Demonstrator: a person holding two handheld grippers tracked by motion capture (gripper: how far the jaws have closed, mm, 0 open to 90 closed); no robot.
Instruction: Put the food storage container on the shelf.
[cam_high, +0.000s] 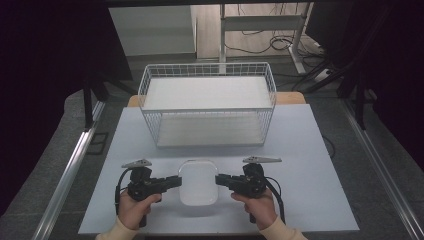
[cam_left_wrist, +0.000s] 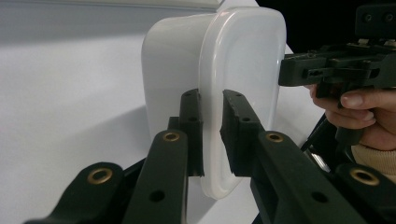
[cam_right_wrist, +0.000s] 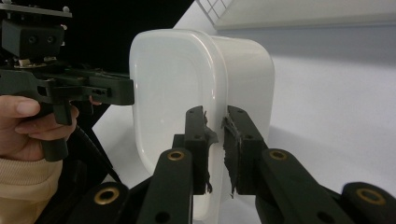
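Note:
A white, rounded-rectangle plastic container (cam_high: 198, 182) with a lid lies on the pale table near its front edge. My left gripper (cam_high: 179, 181) comes in from the container's left side. In the left gripper view the gripper (cam_left_wrist: 212, 100) has both pads clamped on the protruding lid rim of the container (cam_left_wrist: 243, 56). My right gripper (cam_high: 218, 180) meets the container from the right. In the right gripper view its (cam_right_wrist: 215, 116) worn pads pinch the rim of the container (cam_right_wrist: 173, 84) on the opposite side. Each hand holds its gripper level.
A white wire basket (cam_high: 207, 102) stands behind the container at the table's far middle, with nothing seen inside it. The pale tabletop (cam_high: 310, 165) extends to both sides. Dark curtains, a metal frame and cables lie beyond the table.

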